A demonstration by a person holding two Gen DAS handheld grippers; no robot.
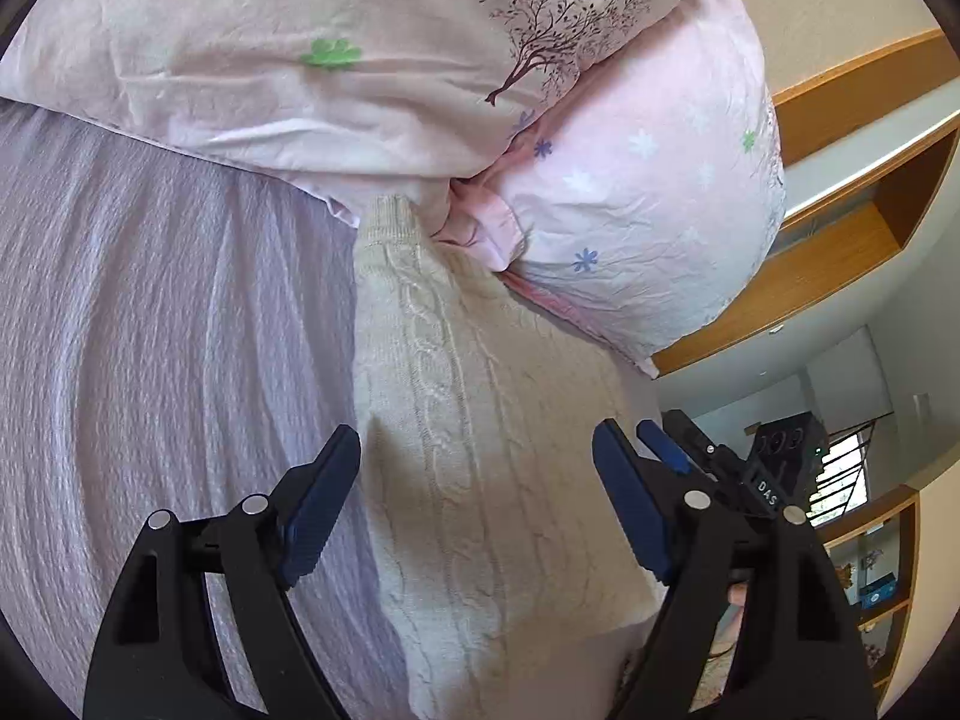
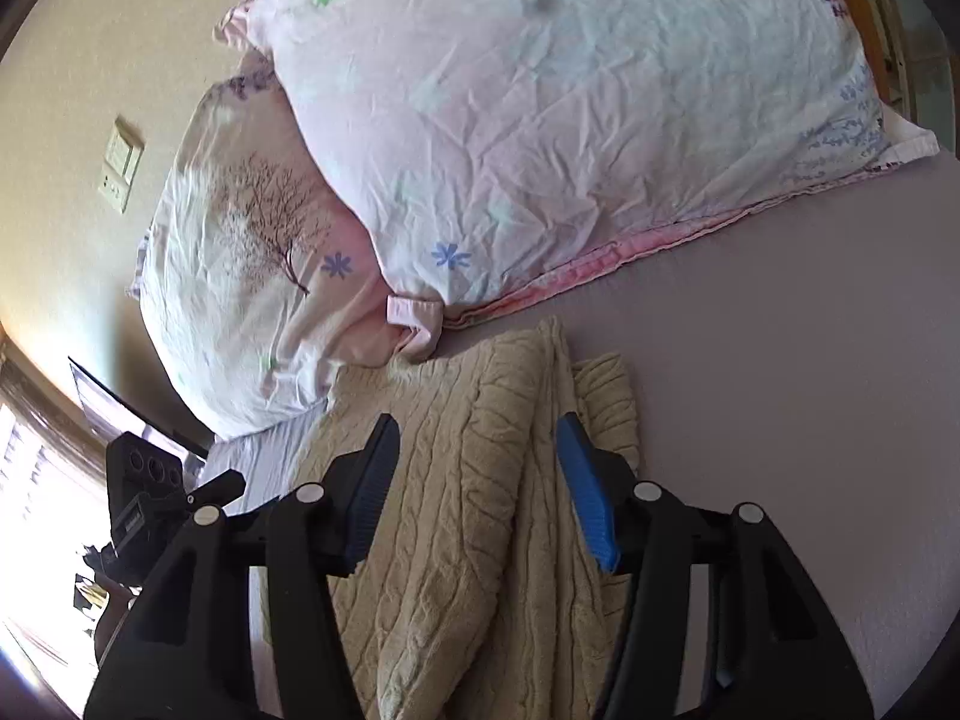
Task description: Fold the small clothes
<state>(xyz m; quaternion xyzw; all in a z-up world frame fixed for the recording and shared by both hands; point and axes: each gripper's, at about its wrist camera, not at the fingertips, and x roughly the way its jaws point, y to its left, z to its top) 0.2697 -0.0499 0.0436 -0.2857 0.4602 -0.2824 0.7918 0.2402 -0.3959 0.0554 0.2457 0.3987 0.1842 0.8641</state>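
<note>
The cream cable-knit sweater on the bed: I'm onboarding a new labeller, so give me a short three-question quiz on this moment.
1. True or false: the left hand-held gripper is clamped shut on the sweater.
2. What lies at the sweater's far end? A) pillows B) a laundry basket C) a book
3. Fill in: the right hand-held gripper has its fingers ____ , one on each side of a raised fold of the sweater.

Key: 1 false, its fingers are spread; 2 A, two floral pillows; 3 open.

One sweater (image 2: 480, 480); two pillows (image 2: 570, 120); two tools (image 1: 474, 504).
</note>
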